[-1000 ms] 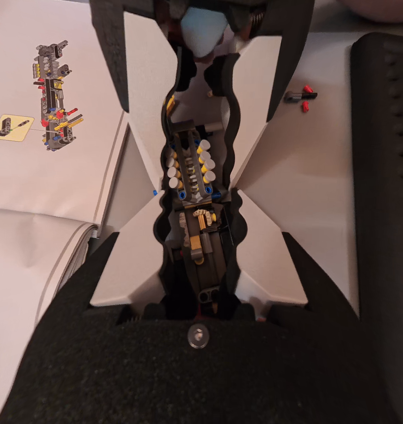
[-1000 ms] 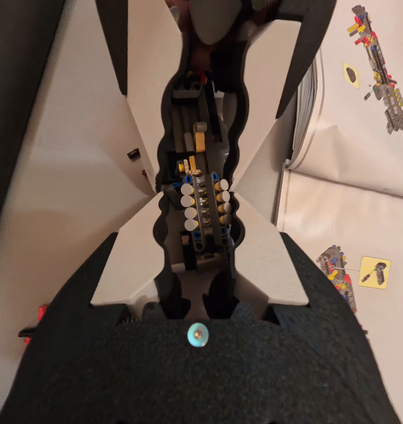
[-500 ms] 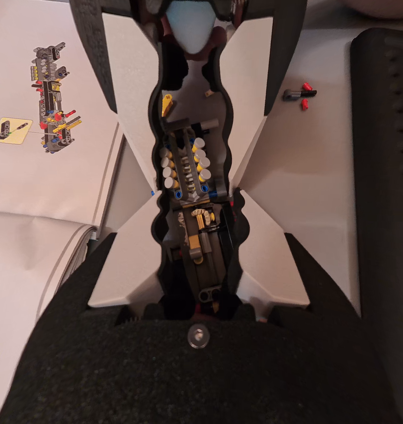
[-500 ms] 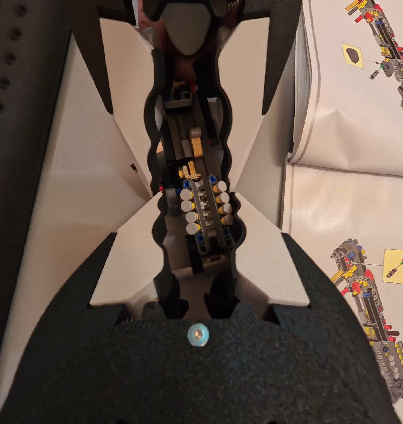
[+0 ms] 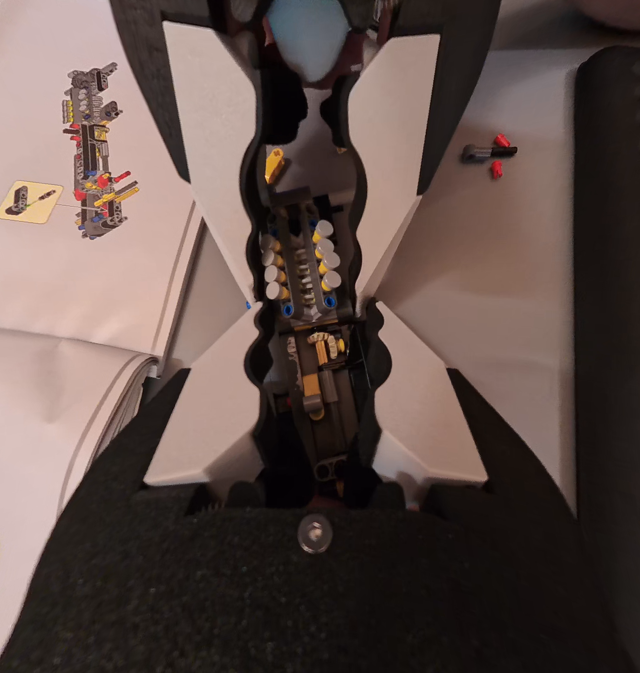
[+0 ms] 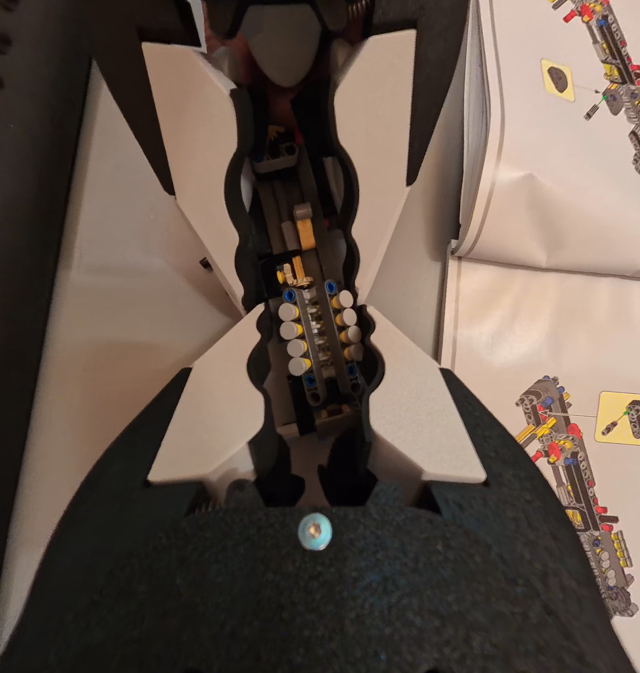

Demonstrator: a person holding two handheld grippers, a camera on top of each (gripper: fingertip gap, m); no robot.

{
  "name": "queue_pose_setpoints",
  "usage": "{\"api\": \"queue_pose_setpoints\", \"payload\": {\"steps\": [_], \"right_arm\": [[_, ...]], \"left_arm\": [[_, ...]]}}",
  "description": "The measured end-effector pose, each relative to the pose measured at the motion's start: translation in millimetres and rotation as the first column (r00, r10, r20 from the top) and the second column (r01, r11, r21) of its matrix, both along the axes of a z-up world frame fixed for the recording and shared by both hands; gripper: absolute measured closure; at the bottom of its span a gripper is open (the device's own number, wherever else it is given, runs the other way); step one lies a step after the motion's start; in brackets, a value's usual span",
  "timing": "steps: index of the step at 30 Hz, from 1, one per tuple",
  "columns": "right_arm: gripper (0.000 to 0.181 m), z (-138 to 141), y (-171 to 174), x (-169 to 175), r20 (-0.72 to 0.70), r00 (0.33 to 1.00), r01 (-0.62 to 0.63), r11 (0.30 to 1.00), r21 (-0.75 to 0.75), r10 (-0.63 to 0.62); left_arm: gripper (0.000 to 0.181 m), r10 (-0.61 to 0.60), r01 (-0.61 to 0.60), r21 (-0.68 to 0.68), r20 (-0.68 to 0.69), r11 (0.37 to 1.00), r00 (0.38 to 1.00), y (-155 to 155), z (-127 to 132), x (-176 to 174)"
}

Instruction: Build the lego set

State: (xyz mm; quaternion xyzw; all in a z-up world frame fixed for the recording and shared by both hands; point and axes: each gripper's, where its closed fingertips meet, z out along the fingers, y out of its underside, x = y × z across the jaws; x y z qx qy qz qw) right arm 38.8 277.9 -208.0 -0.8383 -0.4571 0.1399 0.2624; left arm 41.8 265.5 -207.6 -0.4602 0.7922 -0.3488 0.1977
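both tools look alike. the left gripper (image 5: 313,313) has a broad black, felt-textured body with a round clear-capped screw (image 5: 314,534) at its centre, and two white angular fingers (image 5: 216,411) lined with wavy black pads. the right gripper (image 6: 313,317) has the same black body, white fingers (image 6: 216,411) and scalloped black lining, but its screw cap (image 6: 314,531) is pale blue.

We see dim, warm indoor light in both views. The dark foreground at the bottom of each frame is soft and underexposed. Wide-angle bending curves the frame edges. The booklet pages (image 6: 551,327) carry a mild sheen at right.
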Motion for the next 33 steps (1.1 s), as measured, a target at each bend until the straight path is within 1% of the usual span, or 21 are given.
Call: {"api": "queue_pose_setpoints", "payload": {"steps": [4,6,9,12,14,16,19,20,22,23,25,27,29,31,33], "right_arm": [[0.134,0,0,0,0.001,1.0,-0.001,1.0,0.015,0.001],[0.133,0,-1,0,-0.021,1.0,0.001,1.0,0.019,0.0],[0.121,6,-4,3,-0.04,0.999,0.004,0.999,0.032,-0.002],[0.119,19,-7,12,-0.029,0.999,0.021,0.996,0.087,-0.019],[0.123,32,-8,19,-0.033,0.998,0.06,0.989,0.132,-0.056],[0.127,43,-11,26,-0.048,0.99,0.137,0.978,0.158,-0.131],[0.134,49,-27,21,-0.096,0.965,0.258,0.954,0.155,-0.246],[0.139,48,-32,16,-0.125,0.948,0.309,0.938,0.155,-0.291],[0.139,37,-45,-6,-0.194,0.918,0.365,0.927,0.081,-0.345],[0.139,28,-49,-13,-0.195,0.897,0.412,0.911,0.038,-0.397],[0.138,8,-55,-25,-0.152,0.876,0.461,0.887,-0.018,-0.458],[0.139,-3,-53,-29,-0.097,0.852,0.518,0.855,0.008,-0.515],[0.145,-2,-51,-43,-0.124,0.838,0.538,0.842,0.022,-0.532],[0.151,0,-46,-58,-0.148,0.832,0.545,0.838,0.039,-0.534],[0.162,-1,-38,-53,-0.096,0.822,0.569,0.813,0.124,-0.561]], "left_arm": [[0.132,-0.01,0.01,0.013,0.006,1.0,1.0,-1,0,0],[0.131,-0.02,0.02,0.009,0.01,1.0,1.0,-2,0,-1],[0.128,-0.032,0.032,0.001,0.019,0.999,0.999,-3,2,-2],[0.128,-0.032,0.033,-0.037,0.044,0.999,0.999,-3,9,-2],[0.123,-0.049,0.053,-0.064,0.07,0.997,0.996,-3,18,-5],[0.118,-0.058,0.063,-0.067,0.081,0.996,0.995,2,25,-9],[0.124,-0.052,0.055,-0.028,0.072,0.998,0.996,18,29,-18],[0.125,-0.067,0.069,-0.036,0.057,0.997,0.996,20,30,-24],[0.125,-0.062,0.066,-0.081,0.052,0.995,0.997,24,37,-29],[0.124,-0.055,0.061,-0.103,0.061,0.993,0.997,26,42,-29],[0.123,-0.039,0.05,-0.124,0.083,0.991,0.996,31,50,-29],[0.123,-0.013,0.024,-0.115,0.094,0.993,0.995,37,54,-28],[0.125,0.019,-0.008,-0.084,0.128,0.996,0.992,44,58,-25],[0.13,0.073,-0.069,-0.027,0.162,0.997,0.984,56,59,-19],[0.133,0.098,-0.098,-0.012,0.164,0.995,0.982,60,59,-16]]}}
